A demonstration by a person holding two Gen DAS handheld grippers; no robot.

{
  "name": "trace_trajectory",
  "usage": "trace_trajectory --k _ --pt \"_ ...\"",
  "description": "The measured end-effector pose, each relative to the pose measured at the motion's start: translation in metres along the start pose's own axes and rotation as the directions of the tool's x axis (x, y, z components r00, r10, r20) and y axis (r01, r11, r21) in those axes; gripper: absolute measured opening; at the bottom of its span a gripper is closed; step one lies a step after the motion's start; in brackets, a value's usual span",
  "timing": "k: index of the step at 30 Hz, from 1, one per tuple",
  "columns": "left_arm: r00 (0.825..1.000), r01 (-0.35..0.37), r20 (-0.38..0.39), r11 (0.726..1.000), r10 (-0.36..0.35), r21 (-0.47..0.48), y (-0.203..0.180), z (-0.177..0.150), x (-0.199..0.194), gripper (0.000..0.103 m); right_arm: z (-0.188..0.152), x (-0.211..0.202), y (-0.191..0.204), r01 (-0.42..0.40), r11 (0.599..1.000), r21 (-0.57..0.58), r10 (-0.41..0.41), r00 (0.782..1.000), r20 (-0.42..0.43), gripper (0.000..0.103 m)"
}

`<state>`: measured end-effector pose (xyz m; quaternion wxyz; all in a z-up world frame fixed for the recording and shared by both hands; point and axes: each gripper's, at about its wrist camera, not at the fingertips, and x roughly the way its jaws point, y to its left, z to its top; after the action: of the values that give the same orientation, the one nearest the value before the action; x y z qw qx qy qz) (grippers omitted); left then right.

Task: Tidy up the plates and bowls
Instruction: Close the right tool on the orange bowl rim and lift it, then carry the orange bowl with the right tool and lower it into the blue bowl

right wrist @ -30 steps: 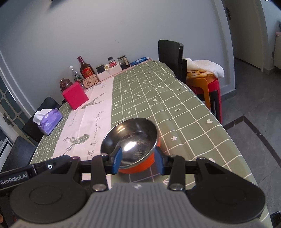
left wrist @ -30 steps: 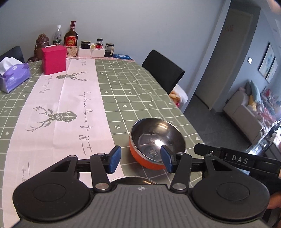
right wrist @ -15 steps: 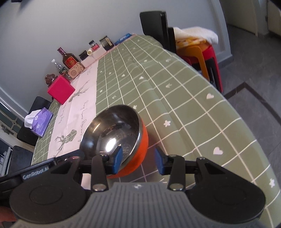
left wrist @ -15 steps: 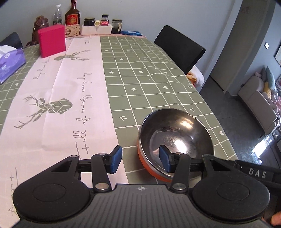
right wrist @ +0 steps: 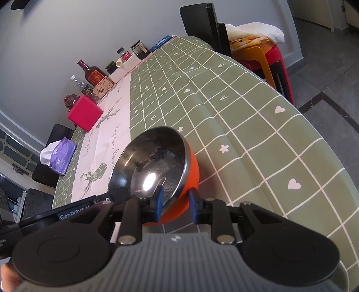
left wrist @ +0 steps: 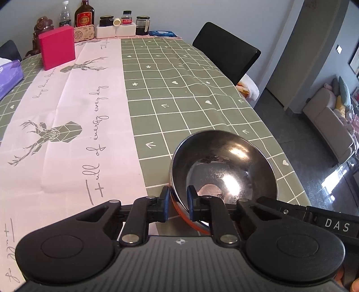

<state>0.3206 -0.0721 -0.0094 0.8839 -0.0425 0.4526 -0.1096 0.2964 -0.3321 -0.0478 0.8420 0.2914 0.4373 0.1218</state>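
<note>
— What do we get from the left wrist view that the right lacks?
— We see our left gripper (left wrist: 177, 203) with its jaws closed on the near rim of the bowl (left wrist: 224, 170), one pad inside and one outside. We also see a sofa (left wrist: 332, 125) through the doorway, and "DAS" on the other gripper's body.
— And from the right?
— Our right gripper (right wrist: 174, 203) has jaws straddling the bowl's (right wrist: 154, 166) rim, one inside and one by the orange wall, but we cannot tell whether they press it. Here the bowl looks tilted, lifted at the near right corner of the surface (right wrist: 246, 125). We also see a towel (right wrist: 255, 31) on stacked stools (right wrist: 264, 56) beside a black chair (right wrist: 199, 24), and "GenRobot" on the left gripper.
— The surface?
— Green checked cloth with a pink runner (left wrist: 74, 116) reading "Full of energy every day". At the far end stand a red box (left wrist: 57, 50), bottles (left wrist: 84, 13) and jars (left wrist: 142, 22); a tissue pack (left wrist: 9, 76) lies left.
</note>
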Motion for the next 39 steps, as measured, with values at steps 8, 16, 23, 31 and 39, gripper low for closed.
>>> trace_trajectory --k 8,16,23,31,39 --pt "0.999 0.013 0.042 1.0 -0.013 0.006 -0.004 0.001 -0.017 0.018 -0.001 -0.008 0.001 -0.002 1.0 0.009 0.002 1.0 0.024 0.018" --pt "0.994 0.021 0.11 0.999 -0.024 0.032 -0.008 0.003 -0.066 0.018 -0.003 -0.046 0.02 -0.049 0.998 -0.045 0.052 0.994 0.091 0.017" --pt "0.994 0.003 0.112 1.0 -0.003 0.0 -0.005 -0.004 -0.115 0.017 -0.016 -0.087 0.047 -0.086 0.987 -0.134 0.1 0.99 0.103 0.017" --pt "0.999 -0.016 0.031 1.0 0.017 -0.023 0.004 -0.028 -0.136 0.017 -0.043 -0.112 0.061 -0.108 0.974 -0.2 0.125 0.99 0.071 0.017" --pt "0.997 -0.027 -0.067 0.999 0.024 -0.042 0.017 -0.059 -0.136 0.017 -0.071 -0.111 0.058 -0.124 0.965 -0.23 0.127 0.992 -0.003 0.017"
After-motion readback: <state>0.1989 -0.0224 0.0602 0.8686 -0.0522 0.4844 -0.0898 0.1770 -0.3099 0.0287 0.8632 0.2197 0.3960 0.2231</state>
